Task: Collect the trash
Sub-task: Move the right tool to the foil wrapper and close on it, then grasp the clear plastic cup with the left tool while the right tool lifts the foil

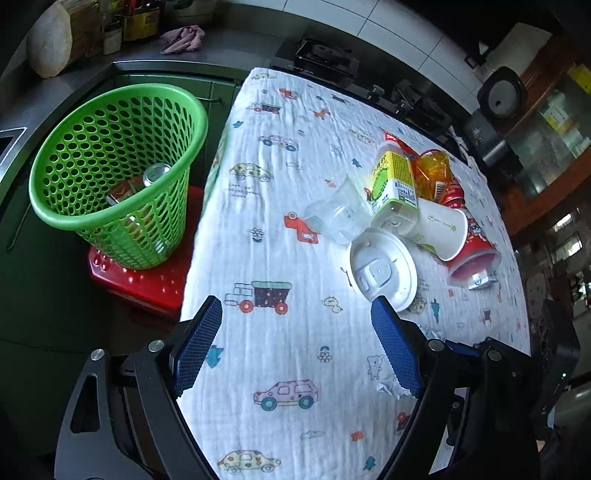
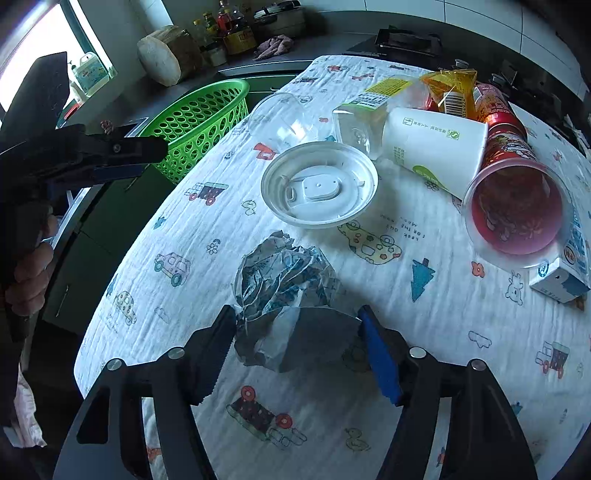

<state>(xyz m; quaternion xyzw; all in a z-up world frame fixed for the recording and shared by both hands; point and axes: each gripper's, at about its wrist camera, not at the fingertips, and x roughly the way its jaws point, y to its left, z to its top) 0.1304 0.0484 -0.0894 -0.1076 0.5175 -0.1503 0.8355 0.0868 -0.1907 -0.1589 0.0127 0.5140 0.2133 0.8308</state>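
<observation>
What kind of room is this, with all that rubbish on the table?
Most likely a home kitchen: a counter with sauce bottles and a thick wooden chopping block, a gas stove behind the cloth-covered table, tiled walls.

The left wrist view looked steeply down over the patterned tablecloth (image 1: 280,221), green basket (image 1: 122,173) at left of frame. The right wrist view sat closer, probably lower, crumpled wrapper (image 2: 284,280) bottom centre. Both shared the white lid (image 1: 382,273), the cup pile and, at top of frame, the counter.
</observation>
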